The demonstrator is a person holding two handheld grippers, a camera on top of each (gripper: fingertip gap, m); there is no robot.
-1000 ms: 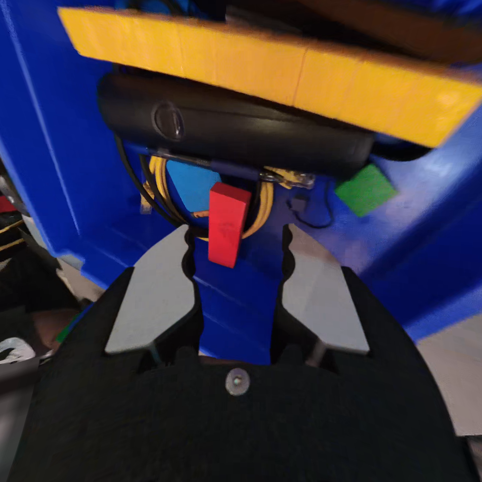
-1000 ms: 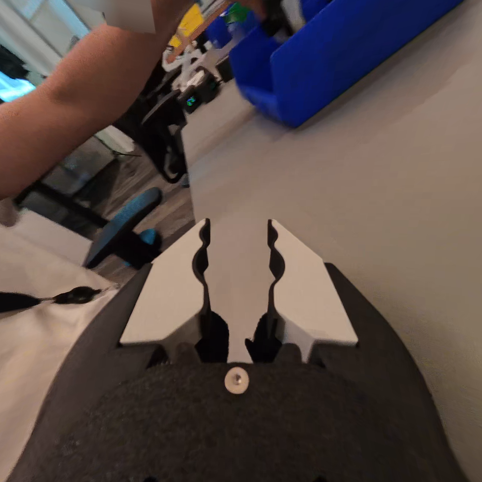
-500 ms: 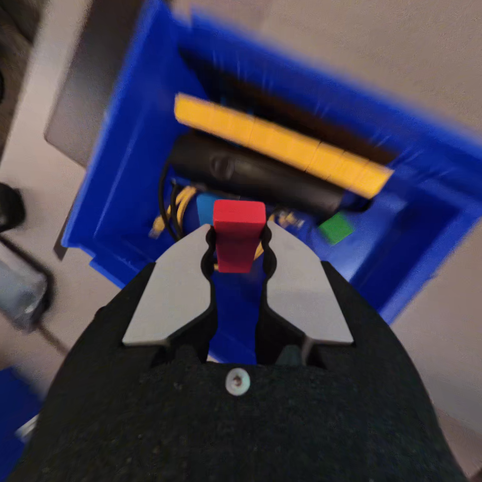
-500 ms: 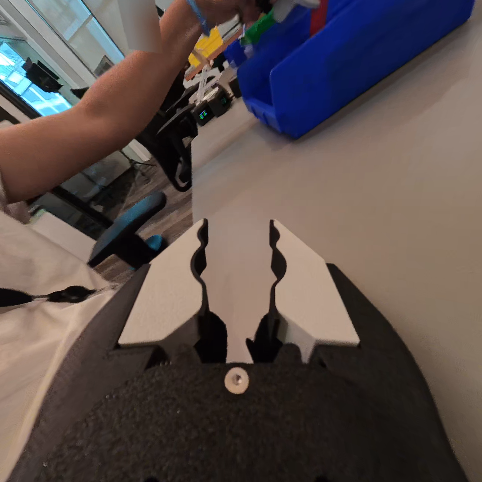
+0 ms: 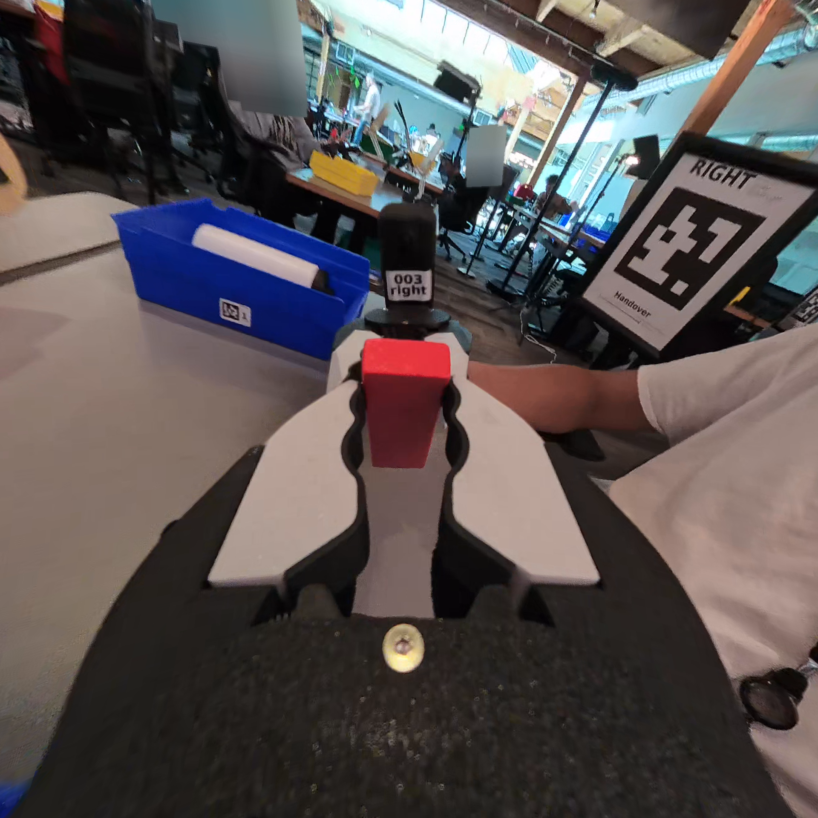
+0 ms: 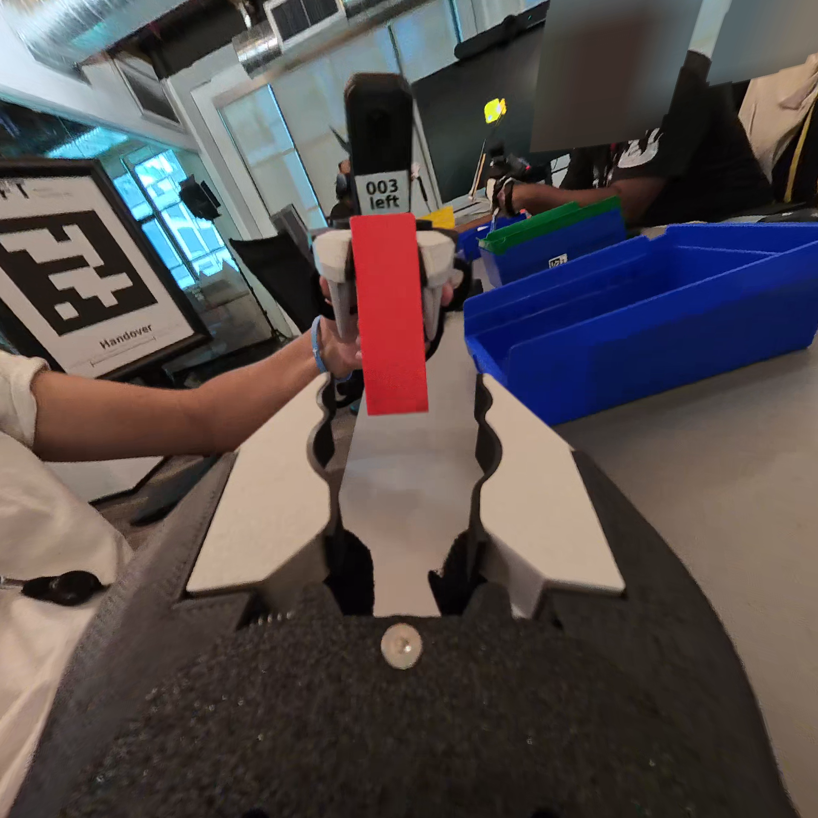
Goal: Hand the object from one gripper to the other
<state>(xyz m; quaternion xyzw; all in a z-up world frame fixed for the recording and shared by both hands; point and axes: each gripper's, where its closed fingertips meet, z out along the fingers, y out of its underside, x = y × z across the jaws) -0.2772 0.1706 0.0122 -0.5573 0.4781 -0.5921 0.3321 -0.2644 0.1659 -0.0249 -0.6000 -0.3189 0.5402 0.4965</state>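
Red block [image 5: 403,411] sits clamped between the white fingers of the left gripper [image 5: 403,398] in the left wrist view, its top end standing up past the fingertips. Straight ahead of this claw, just beyond the block, the right gripper [image 5: 400,354] faces it, topped by a black camera post with a white label. Ahead and to the left of the claw a blue bin [image 5: 239,274] rests on the pale grey table [image 5: 110,442]; a white roll [image 5: 254,256] lies inside it, and a small square marker sticker is on its near wall. To the right of the claw a forearm and a white sleeve reach in, and farther right stands a framed board [image 5: 695,248] with a black-and-white marker pattern. Behind lies a workshop with desks, a yellow tray, chairs and light stands.

From the right wrist view, the right gripper [image 6: 402,398] is spread wide with nothing between its fingers. The red block [image 6: 389,310] hangs upright ahead of it, pinched near its upper part by the left gripper [image 6: 385,265], with its lower end reaching down to the level of this claw's fingertips, though whether it lies between them I cannot tell. Right of the claw a large blue bin [image 6: 642,323] stands on the table [image 6: 686,509]; its visible compartments show nothing inside. Behind it is a smaller blue bin with a green rim [image 6: 549,239], contents hidden. Left of the claw another framed marker board [image 6: 84,270] leans by windows, with an arm stretched across in front.
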